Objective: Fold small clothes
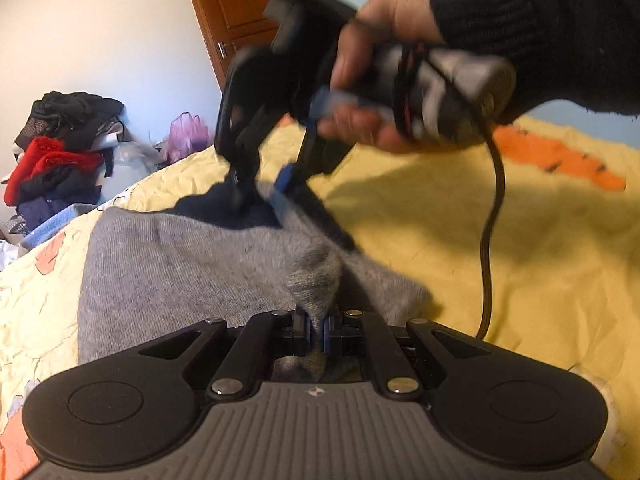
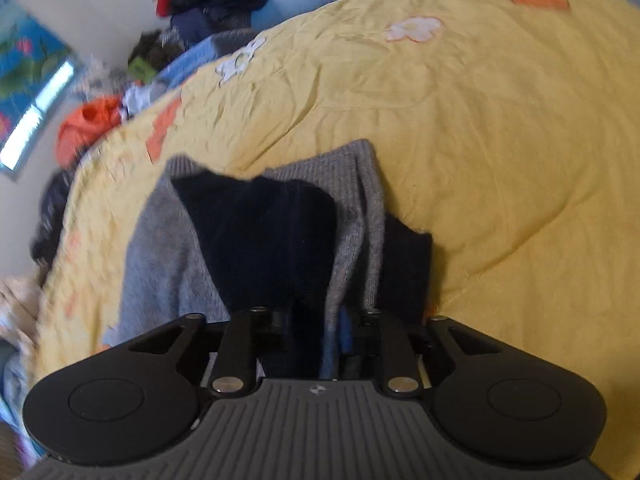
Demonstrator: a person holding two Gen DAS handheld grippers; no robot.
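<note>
The fold looks to be in its middle stage. A small grey and navy knitted garment (image 1: pixel 192 264) lies on the bed's yellow sheet (image 1: pixel 520 240), partly flat and partly lifted, and both grippers have hold of it, so no finished, squared-off fold shows yet. What remains, as I judge it, is to carry the held edges over, lay them down and smooth the bundle.

The left gripper (image 1: pixel 316 326) has its jaws closed on a pinch of grey knit that rises into a soft peak just ahead of them. The right gripper (image 2: pixel 320 332) has its jaws closed on the garment too: a navy panel and a grey ribbed band run straight into the gap between them. From the left wrist view the right gripper sits ahead of and above the left jaws, gripped by the person's hand (image 1: pixel 384 68) in a black ribbed sleeve, with a dark cable (image 1: pixel 490 240) hanging from it.

The knit is fuzzy and limp, draping in rounded folds; the ribbed band looks firmer. The sheet is thin, wrinkled cotton printed with orange and white flower shapes. Far beyond the left jaws, to their left, a pile of clothes (image 1: pixel 60 152) in red, black and blue waits, apparently unfolded.
</note>
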